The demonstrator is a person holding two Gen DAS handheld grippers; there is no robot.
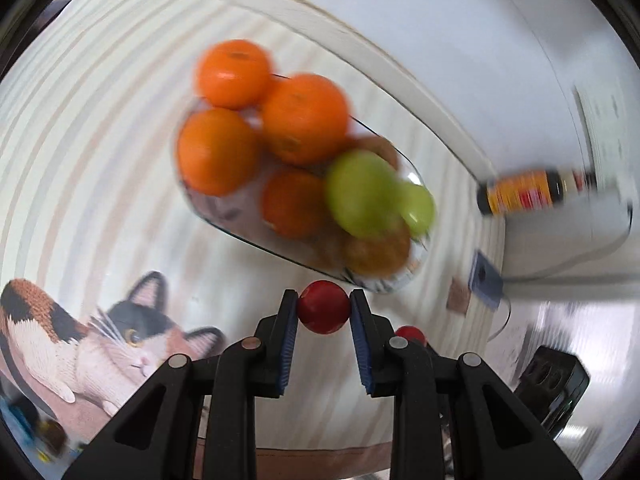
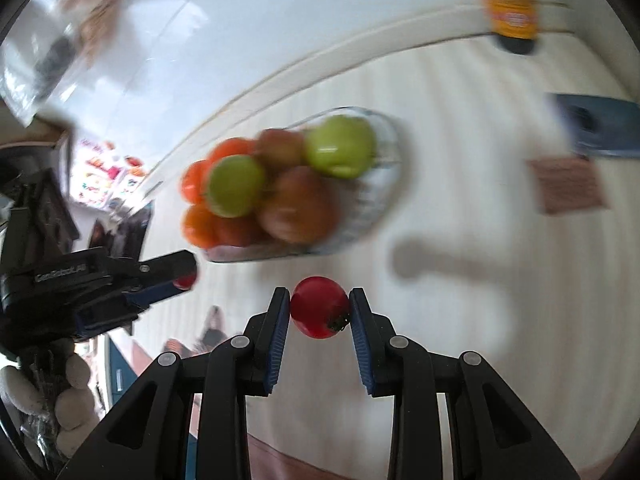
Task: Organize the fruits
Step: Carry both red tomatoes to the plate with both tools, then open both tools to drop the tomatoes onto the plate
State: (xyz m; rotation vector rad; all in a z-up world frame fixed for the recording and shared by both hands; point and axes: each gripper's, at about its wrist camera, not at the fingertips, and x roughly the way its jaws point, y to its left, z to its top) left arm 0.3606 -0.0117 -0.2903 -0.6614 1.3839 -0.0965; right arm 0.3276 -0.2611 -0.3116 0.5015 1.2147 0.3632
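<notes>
Between the left gripper's point(image 1: 323, 307) fingers sits a small red tomato point(image 1: 323, 306), pinched at its sides by the blue pads, and the right gripper point(image 2: 319, 307) carries its own red tomato point(image 2: 319, 306) the same way, green stem end turned toward the right-hand finger. Both pairs of fingers are clamped on fruit, both hanging above the table point(image 2: 460, 208).

Just beyond the fingertips, in both views, lies the glass dish point(image 1: 416, 178), already heaped: oranges point(image 1: 218, 151) at the far end, green apples point(image 1: 362, 196) riding on top, brownish fruit underneath. That is where trouble looks likely. There is little bare glass left, so a tomato let go onto the pile would probably roll off a rounded shoulder, over the low rim and across the table. The grip is narrow too, near the fingertips; a squeeze too hard could split the skin, too light and the tomato slips out before reaching the dish.

Left of the right fingers, the left gripper is close by, so two arrivals at one dish risk a knock. Both views are smeared with blur.
</notes>
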